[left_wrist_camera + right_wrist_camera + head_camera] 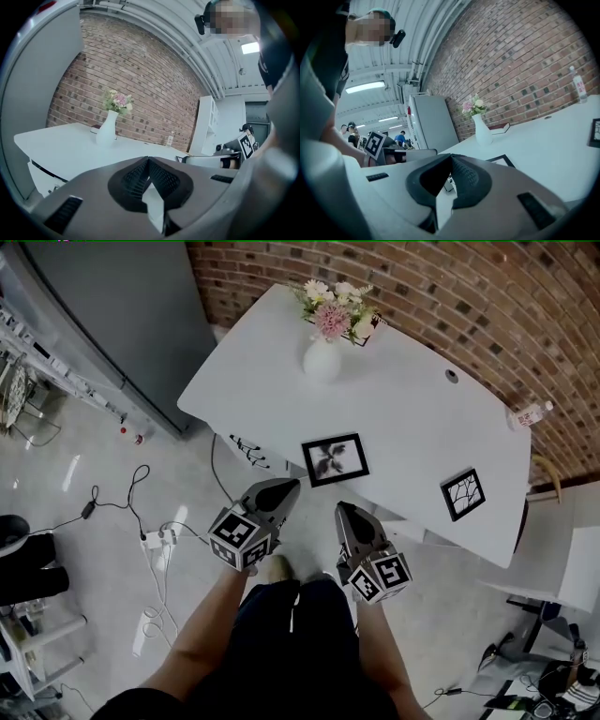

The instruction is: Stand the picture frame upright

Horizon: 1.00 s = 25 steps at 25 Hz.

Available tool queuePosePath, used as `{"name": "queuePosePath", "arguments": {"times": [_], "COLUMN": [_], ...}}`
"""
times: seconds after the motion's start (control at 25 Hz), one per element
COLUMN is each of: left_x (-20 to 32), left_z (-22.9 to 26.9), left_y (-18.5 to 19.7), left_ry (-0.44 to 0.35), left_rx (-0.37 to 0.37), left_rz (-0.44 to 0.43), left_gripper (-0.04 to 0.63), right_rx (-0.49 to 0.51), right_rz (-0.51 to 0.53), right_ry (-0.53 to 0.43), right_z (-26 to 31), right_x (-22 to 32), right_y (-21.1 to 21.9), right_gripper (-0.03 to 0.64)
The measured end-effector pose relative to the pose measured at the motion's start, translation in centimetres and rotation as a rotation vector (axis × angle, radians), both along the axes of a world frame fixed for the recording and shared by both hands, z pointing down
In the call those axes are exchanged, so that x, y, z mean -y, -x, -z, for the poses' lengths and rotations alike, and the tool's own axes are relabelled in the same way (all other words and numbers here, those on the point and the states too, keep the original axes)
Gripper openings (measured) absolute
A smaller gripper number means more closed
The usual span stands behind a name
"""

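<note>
The left claw (284,487) and right claw (344,511) are held side by side at the table's (412,418) near edge, pointing almost level, each with jaws pressed together and empty. The picture frame (335,459) lies flat just beyond them. A second frame (463,494) lies flat farther right, with one vase (322,360) and one bottle (531,415) at the back.

left gripper (286,487): jaws together, nothing between, pointing ahead
right gripper (344,510): jaws together, nothing between, alongside
</note>
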State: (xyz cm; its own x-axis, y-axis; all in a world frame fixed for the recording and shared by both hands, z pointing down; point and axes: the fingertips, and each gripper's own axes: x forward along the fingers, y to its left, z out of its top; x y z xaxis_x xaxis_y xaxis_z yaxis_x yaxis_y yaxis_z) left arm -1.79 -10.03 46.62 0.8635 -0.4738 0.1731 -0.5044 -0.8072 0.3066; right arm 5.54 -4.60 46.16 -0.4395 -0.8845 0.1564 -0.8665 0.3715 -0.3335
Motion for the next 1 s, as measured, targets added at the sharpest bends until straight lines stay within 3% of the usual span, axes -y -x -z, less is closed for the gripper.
{"name": "queuePosePath", "arguments": {"times": [0.36,0.44,0.6,0.68,0.76,1.0], "left_x": [0.3,0.4,1.2,1.6,2.0,3.0], "left_z": [-3.8,-4.6,-6.6,-7.8,-8.8,-11.0], "left_y": [-1.9,-2.3,-2.6,-2.8,-3.2,-3.9], "left_ry": [0.123,0.158,0.220,0.271,0.329,0.513], "left_rx": [0.004,0.003,0.020,0.030,0.021,-0.072], "left_rz": [0.023,0.031,0.062,0.079,0.089,0.151], "left_gripper": [0.003,0.048,0.051,0.062,0.123,0.133], "right_rx": [-0.017,-0.015,-0.016,-0.024,-0.030,-0.026], "right_rz": [0.045,0.057,0.076,0.085,0.095,0.101], "right_ry": [0.067,0.079,0.094,0.103,0.115,0.137], "right_z": [-3.2,-3.9,-5.0,-5.6,-6.3,-7.8], "right_x": [0.8,1.3,2.5,2.8,3.0,3.1], "right_y": [0.0,0.0,-0.2,-0.2,-0.4,-0.9], "right_gripper": [0.002,0.002,0.002,0.002,0.002,0.002]}}
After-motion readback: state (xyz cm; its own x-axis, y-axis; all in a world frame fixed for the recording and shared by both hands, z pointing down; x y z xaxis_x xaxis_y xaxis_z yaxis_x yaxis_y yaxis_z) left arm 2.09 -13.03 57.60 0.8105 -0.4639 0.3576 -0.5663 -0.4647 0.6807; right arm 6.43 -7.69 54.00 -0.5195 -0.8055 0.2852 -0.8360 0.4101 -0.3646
